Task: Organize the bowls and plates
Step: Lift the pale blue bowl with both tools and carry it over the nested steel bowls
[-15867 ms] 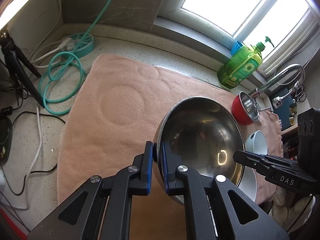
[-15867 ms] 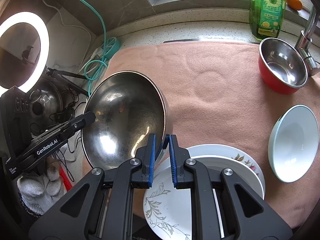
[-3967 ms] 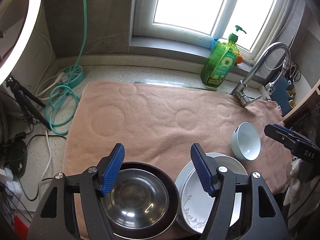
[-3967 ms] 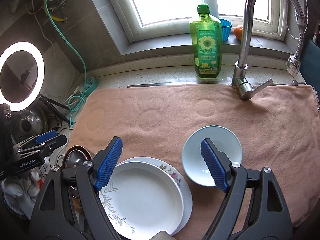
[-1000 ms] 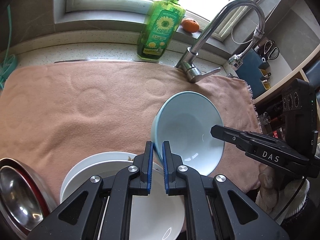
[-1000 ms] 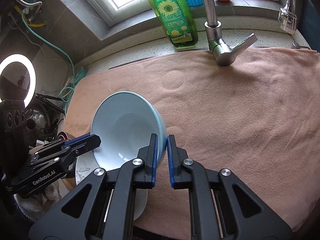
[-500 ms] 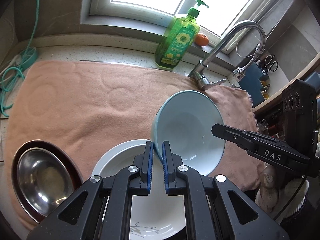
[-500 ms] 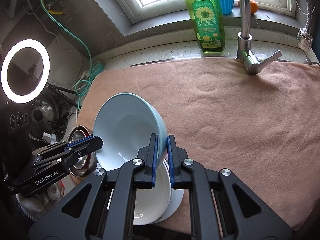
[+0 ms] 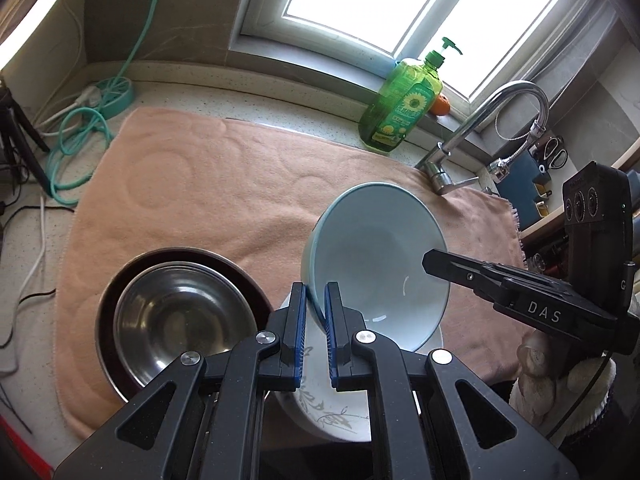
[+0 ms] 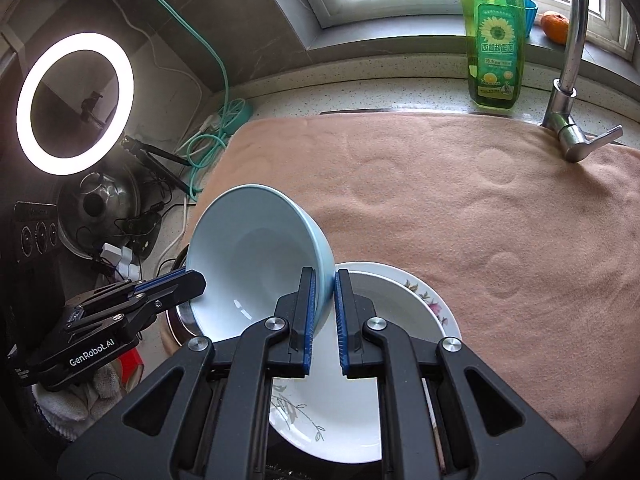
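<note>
A pale blue bowl (image 9: pixel 380 264) (image 10: pixel 256 256) hangs tilted in the air, pinched at opposite rims by both grippers. My left gripper (image 9: pixel 316 292) is shut on its left rim and my right gripper (image 10: pixel 325 278) is shut on its right rim. Below it lies a stack of white flowered plates (image 9: pixel 320 404) (image 10: pixel 384 304) near the front edge of the towel. Left of the plates sit the nested steel bowls (image 9: pixel 180 320), a smaller one inside a dark-rimmed larger one. The right gripper's body (image 9: pixel 520 300) shows at the right of the left wrist view.
A peach towel (image 9: pixel 224 184) (image 10: pixel 480 216) covers the counter. A green soap bottle (image 9: pixel 400 108) (image 10: pixel 494 52) and a steel faucet (image 9: pixel 480 136) (image 10: pixel 568 80) stand at the back. Teal hose and cables (image 9: pixel 76 148) lie at the left; a ring light (image 10: pixel 74 102) glows there.
Both grippers have carried the blue bowl leftward and a little upward, from the towel's right part to above the plates. The nested steel bowls have come fully into the left wrist view.
</note>
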{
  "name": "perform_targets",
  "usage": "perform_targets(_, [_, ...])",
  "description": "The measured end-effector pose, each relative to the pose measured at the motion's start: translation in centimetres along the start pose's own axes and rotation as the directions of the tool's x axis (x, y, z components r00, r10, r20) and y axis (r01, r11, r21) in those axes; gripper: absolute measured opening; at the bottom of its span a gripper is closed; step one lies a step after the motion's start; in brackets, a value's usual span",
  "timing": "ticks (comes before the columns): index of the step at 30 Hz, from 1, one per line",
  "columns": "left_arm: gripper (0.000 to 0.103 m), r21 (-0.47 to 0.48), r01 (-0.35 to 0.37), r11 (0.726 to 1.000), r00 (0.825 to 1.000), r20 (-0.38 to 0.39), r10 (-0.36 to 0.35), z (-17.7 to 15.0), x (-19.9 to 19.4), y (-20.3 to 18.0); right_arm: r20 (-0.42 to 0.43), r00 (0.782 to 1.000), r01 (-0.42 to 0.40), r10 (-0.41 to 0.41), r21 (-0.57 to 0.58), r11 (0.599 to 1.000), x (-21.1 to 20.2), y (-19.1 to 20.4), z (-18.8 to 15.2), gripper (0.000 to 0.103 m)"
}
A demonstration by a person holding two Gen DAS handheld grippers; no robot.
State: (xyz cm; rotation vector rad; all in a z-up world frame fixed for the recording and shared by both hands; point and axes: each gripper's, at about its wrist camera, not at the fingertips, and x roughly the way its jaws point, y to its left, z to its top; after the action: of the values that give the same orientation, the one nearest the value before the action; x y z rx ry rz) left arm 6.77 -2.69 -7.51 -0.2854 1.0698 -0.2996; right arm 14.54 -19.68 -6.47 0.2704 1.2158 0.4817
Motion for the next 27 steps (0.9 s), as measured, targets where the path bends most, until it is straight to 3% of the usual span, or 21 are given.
perform_targets(11, [0.008,-0.051,-0.025,0.998,0.999,0.021,0.026,-0.9,-2.6,4.4,-0.035,0.999,-0.017,0.016,-0.054,0.998,2.6,5.0,-0.4,0.010])
perform_targets(27, [0.008,-0.106,-0.041,0.993,0.999,-0.008,0.041,-2.2,-3.6,8.8,-0.111,0.994,-0.024,0.016,-0.076,0.997,6.5,8.6,-1.2,0.010])
